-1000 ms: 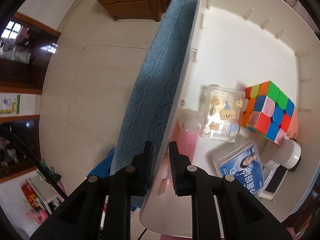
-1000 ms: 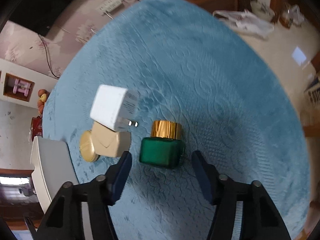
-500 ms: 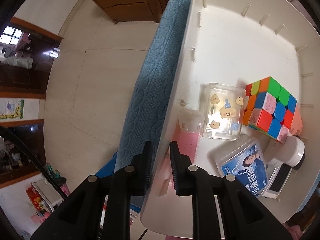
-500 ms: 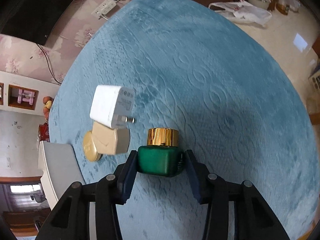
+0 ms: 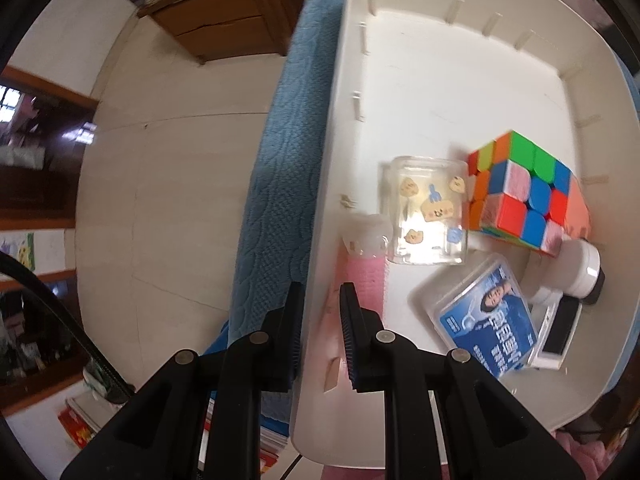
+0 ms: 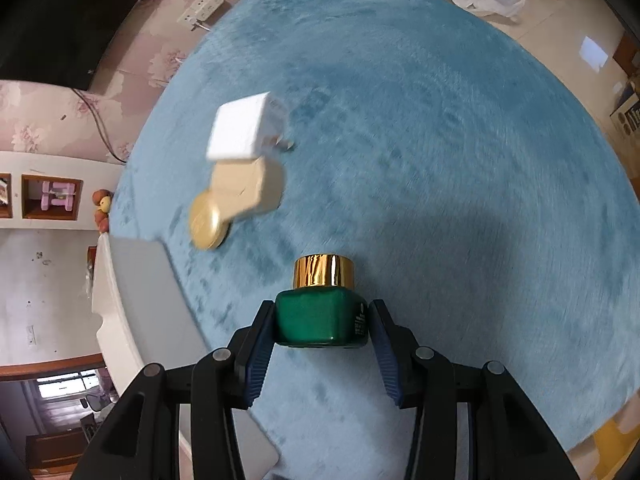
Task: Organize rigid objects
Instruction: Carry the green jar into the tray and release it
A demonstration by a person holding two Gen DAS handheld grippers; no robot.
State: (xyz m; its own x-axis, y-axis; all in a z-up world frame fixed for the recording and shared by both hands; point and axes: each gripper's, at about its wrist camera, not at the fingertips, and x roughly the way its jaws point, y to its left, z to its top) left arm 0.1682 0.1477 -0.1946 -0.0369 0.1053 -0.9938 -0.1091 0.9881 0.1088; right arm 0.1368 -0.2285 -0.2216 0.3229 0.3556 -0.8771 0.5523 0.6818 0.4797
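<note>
- Roughly midway, we judge: the white bin [image 5: 440, 80] already holds several things, three more are outside it.
- In the bin, left wrist view: a Rubik's cube [image 5: 524, 196], a clear sticker cup [image 5: 428, 212] touching the cube, a pink bottle [image 5: 364, 272] just beside the cup, a blue-label clear box [image 5: 484, 320], a white round jar [image 5: 580, 272], and a flat white device [image 5: 556, 332] partly under the box.
- Far half of the bin floor is bare, so room remains.
- Our left gripper [image 5: 320, 336] has its jaws pinched on the bin's near wall, one finger outside, one inside; looks like we're steadying the bin.
- Our right gripper [image 6: 322, 344] has its jaws clamped on the sides of the green bottle [image 6: 320, 316], gold cap pointing away; it seems raised off the blue cloth [image 6: 440, 140], though we can't be sure of the gap.
- Left on the cloth: a white charger [image 6: 244, 132] and a beige bottle [image 6: 244, 192] with a gold cap, touching each other, blurred.
- Bin edge shows at the right view's left side, near those two.
- Left to do: drop the green bottle into the bin, then fetch the charger and beige bottle.
</note>
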